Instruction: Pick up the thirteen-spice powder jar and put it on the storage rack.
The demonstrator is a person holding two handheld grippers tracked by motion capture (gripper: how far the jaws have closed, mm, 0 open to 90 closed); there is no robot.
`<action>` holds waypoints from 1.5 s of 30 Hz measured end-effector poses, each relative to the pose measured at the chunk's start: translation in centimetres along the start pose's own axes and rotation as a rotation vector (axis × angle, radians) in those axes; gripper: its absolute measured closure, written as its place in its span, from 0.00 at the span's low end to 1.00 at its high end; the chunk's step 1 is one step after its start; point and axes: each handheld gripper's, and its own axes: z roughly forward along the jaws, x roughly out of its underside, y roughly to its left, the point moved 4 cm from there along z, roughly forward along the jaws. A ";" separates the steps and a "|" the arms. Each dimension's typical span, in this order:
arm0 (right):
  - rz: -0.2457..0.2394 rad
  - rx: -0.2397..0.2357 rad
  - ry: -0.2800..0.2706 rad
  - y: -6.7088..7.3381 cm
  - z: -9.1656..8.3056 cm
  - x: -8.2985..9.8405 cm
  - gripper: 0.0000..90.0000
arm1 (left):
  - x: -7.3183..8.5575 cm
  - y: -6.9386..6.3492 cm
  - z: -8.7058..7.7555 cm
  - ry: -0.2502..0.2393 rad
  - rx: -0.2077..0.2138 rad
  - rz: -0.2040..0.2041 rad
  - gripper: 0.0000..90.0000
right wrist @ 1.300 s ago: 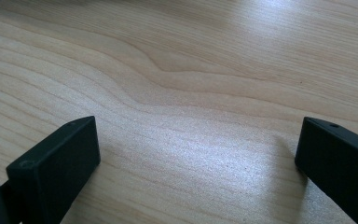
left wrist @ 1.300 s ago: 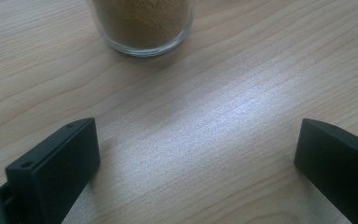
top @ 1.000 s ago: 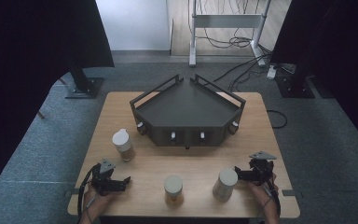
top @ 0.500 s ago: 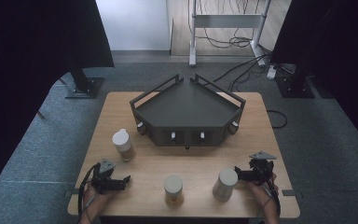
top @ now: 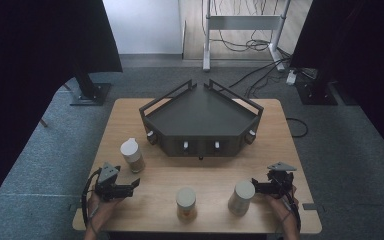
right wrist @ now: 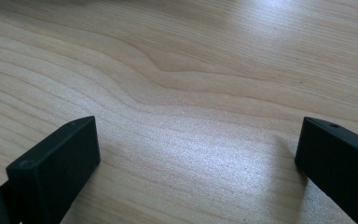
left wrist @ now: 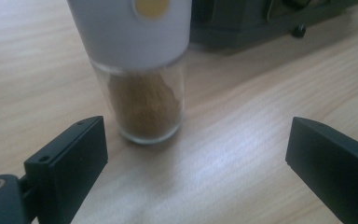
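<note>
Nothing has shifted: left hand-held gripper and right hand-held gripper stay wide open, empty, beside jars

Table is pale wood with wavy brown grain lines. Mid-frame there's a dark grey, almost black tray. Three jars along the bottom: the left jar has a white cap, clear glass, and tan-brown powder inside, plus a yellow dot on the cap in the left gripper view. Floor is grey-blue carpet.
</note>
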 end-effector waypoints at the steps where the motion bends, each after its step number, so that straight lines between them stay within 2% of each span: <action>1: 0.000 0.000 0.000 0.0 0.0 0.0 0.00 | -0.1 0.1 -0.1 -0.011 0.001 -0.002 0.06; 6: 0.000 0.000 0.000 0.0 0.0 0.0 0.00 | -0.5 0.3 -0.4 -0.074 -0.009 -0.037 0.06; 11: 0.000 0.000 0.000 0.0 0.0 0.0 0.00 | -0.8 0.1 -0.7 -0.114 -0.048 -0.054 0.06; 17: 0.000 0.000 0.000 0.0 0.0 0.0 0.00 | -1.3 0.2 -0.7 -0.120 -0.080 -0.051 0.06; 28: 0.000 0.000 0.000 0.0 0.0 0.0 0.00 | -2.1 0.1 -0.7 -0.147 -0.100 -0.053 0.06; 40: -0.001 -0.003 0.000 0.0 -0.1 0.1 0.00 | -2.8 0.2 -0.3 -0.178 -0.105 -0.056 0.06; 45: -0.002 -0.004 0.000 0.0 -0.1 0.1 0.00 | -3.2 0.3 0.0 -0.170 -0.097 -0.045 0.06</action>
